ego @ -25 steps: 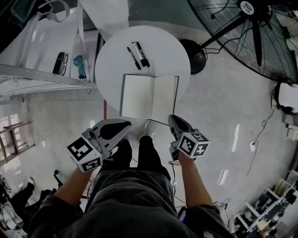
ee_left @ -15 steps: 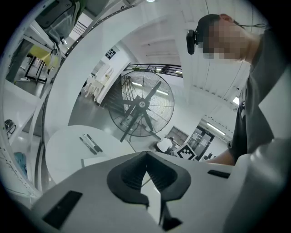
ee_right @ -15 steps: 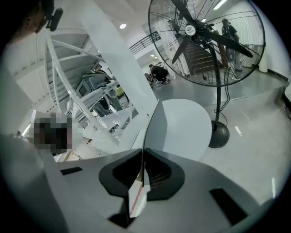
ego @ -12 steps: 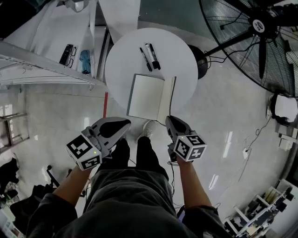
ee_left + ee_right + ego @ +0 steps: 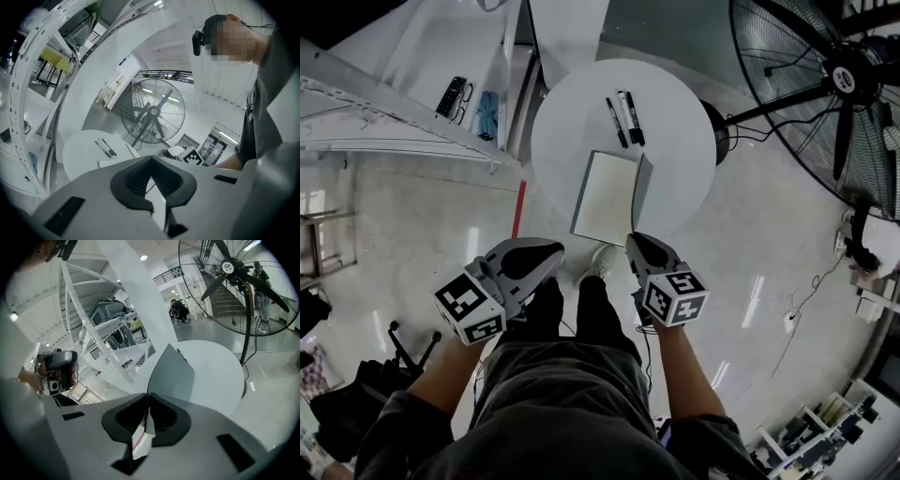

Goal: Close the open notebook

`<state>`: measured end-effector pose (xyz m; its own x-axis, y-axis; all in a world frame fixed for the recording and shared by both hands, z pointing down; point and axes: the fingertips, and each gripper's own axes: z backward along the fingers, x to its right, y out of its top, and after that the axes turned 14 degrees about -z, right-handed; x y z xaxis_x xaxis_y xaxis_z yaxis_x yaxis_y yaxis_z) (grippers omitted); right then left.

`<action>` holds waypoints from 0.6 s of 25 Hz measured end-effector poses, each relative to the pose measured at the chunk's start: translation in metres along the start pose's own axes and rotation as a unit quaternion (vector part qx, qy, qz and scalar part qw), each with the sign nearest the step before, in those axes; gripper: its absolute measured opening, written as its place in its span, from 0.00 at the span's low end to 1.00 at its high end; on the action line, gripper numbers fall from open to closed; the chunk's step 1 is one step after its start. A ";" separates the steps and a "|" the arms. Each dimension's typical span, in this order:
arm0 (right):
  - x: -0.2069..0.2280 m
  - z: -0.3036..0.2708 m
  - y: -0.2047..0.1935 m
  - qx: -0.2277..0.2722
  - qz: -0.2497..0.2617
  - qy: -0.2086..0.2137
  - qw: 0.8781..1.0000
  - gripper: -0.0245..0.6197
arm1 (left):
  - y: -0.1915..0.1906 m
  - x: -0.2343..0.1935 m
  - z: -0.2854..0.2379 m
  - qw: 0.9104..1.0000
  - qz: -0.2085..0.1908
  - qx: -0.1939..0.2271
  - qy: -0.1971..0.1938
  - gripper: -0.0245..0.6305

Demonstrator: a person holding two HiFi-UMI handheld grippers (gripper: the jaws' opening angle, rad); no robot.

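The notebook (image 5: 605, 199) lies on the round white table (image 5: 675, 112), its left page flat and white. Its grey right cover (image 5: 642, 192) stands nearly upright over the spine. My right gripper (image 5: 636, 239) is at the table's near edge and pinches that cover's lower corner; in the right gripper view the cover (image 5: 171, 373) rises out of the right gripper (image 5: 146, 401), whose jaws are opening slightly with the cover still between the pads. My left gripper (image 5: 553, 248) hangs off the table's near-left side, shut and empty; the left gripper (image 5: 151, 164) shows its pads touching.
Two black markers (image 5: 625, 108) lie at the table's far side. A large standing fan (image 5: 834, 75) is to the right, its base beside the table. A white metal shelf rack (image 5: 394, 112) stands at the left. The person's legs are below the grippers.
The notebook's right cover has swung up from lying flat to almost upright, carried by my right gripper moving leftward. The left gripper has shifted slightly and stays empty.
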<state>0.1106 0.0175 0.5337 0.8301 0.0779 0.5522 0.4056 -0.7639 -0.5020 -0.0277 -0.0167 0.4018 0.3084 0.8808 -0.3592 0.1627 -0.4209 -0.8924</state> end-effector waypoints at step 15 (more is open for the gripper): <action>-0.029 -0.055 -0.018 -0.067 0.066 -0.001 0.996 0.12 | -0.017 -0.032 0.034 0.998 0.032 0.007 0.048 0.06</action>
<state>0.0585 -0.0065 0.5637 0.8733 -0.0282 0.4864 0.2385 -0.8459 -0.4771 -0.0725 -0.0299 0.4194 0.4066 0.8270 -0.3883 0.1262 -0.4718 -0.8727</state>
